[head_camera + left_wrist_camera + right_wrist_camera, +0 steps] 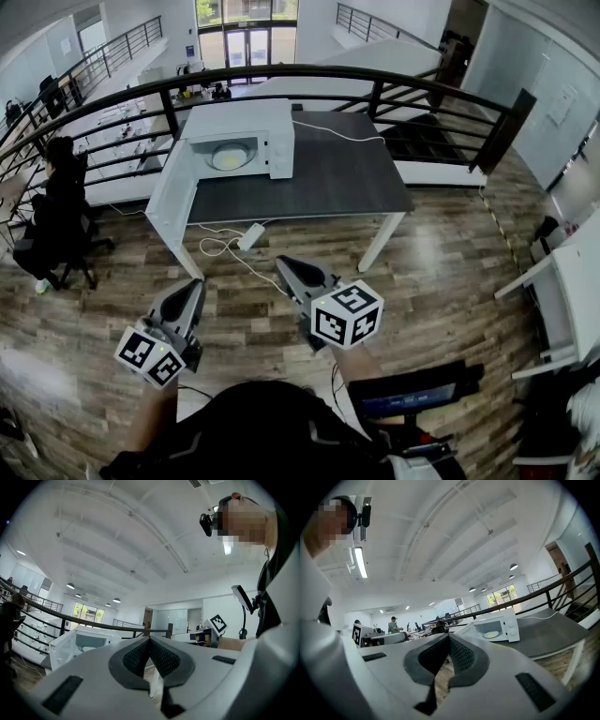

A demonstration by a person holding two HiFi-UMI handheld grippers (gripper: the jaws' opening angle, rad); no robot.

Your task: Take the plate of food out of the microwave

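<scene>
A white microwave (239, 139) stands on the dark table (328, 178) with its door (172, 192) swung wide open to the left. Inside it lies a plate of yellowish food (230, 157). From the right gripper view, the microwave (497, 626) and the plate (491, 634) appear far off; the left gripper view shows the microwave (79, 643) at lower left. Both grippers hang low, well short of the table. My left gripper (192, 292) (150, 639) is shut with nothing in it. My right gripper (292, 270) (449, 638) is shut and empty too.
A white cable (234, 253) and a plug block (250, 235) lie on the wood floor under the table. A black railing (309, 75) runs behind the table. A seated person (56, 202) is at the left. A white desk (572, 291) stands at the right.
</scene>
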